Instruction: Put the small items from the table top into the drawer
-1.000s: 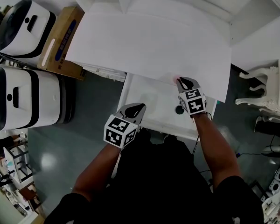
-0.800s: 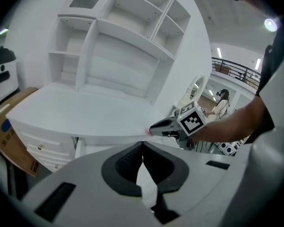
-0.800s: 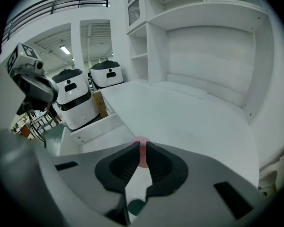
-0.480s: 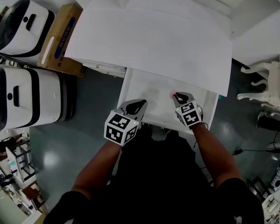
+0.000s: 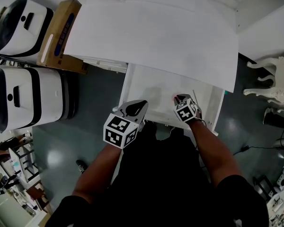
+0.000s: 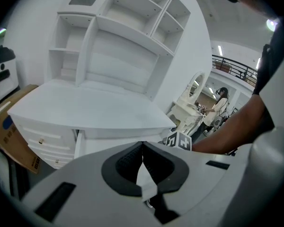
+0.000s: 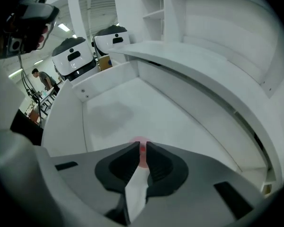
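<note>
Clamping a small pink item [image 7: 142, 154] between the jaws of the right gripper [image 5: 180, 98], just right of the head view's centre. Holding it low inside the open drawer [image 5: 144, 85], under the front edge of the white bench [image 5: 156, 37]. Hovering the left gripper [image 5: 137, 107] at the drawer's front rim, lower centre-left, jaws pressed together on nothing.
</note>
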